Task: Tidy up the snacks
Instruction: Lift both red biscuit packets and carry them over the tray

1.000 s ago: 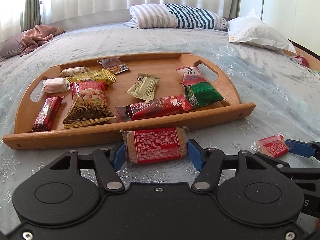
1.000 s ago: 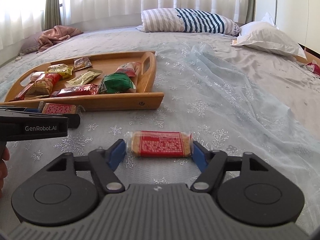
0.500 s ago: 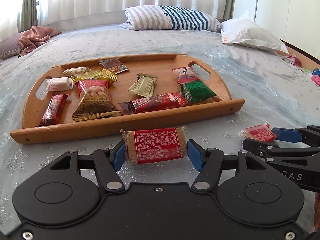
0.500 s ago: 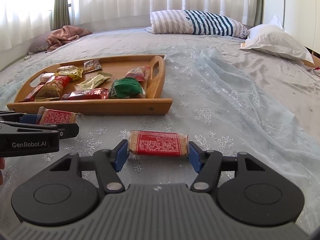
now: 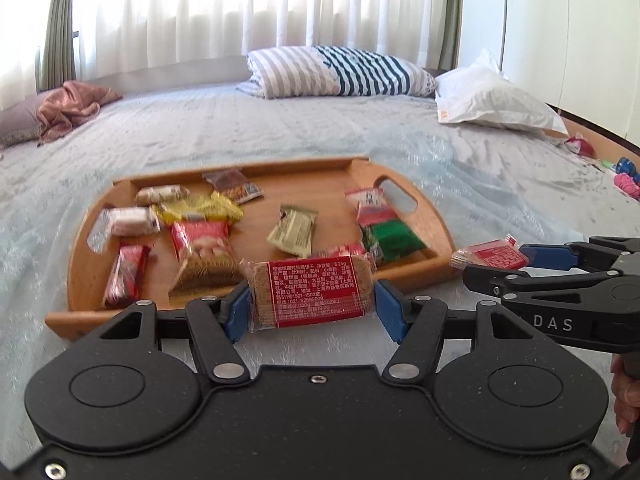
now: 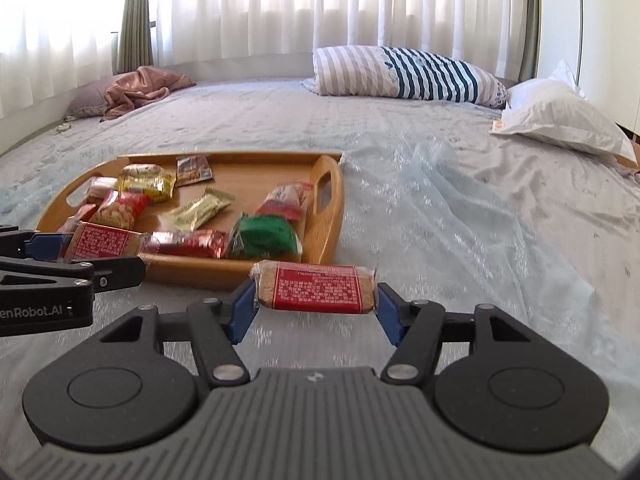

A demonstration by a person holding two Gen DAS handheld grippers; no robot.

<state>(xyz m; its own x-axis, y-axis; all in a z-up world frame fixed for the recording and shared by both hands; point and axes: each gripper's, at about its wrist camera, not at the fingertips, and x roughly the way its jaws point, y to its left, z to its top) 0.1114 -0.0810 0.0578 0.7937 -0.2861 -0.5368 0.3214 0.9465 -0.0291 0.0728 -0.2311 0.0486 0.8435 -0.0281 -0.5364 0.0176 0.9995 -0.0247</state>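
Left wrist view is showing the left gripper clamping a red-labelled biscuit bar lengthwise between its blue pads, the bar hanging in the air just before the near rim of the wooden tray. That tray is lying on the pale blue bedspread and is carrying a scatter of snacks: a green packet at its right end, an olive sachet near the middle, a yellow packet and a red peanut bag toward the left. To the right, the right gripper is reaching in from the side, pinching a second red biscuit bar beside the tray's right end. Right wrist view is looking at that same second bar squeezed end to end between the right gripper's pads, held above the bedspread and just off the tray's near right corner, while the left gripper is entering from the left edge with its own bar over the tray's front rim. A striped pillow and a white pillow are resting at the far side of the bed.
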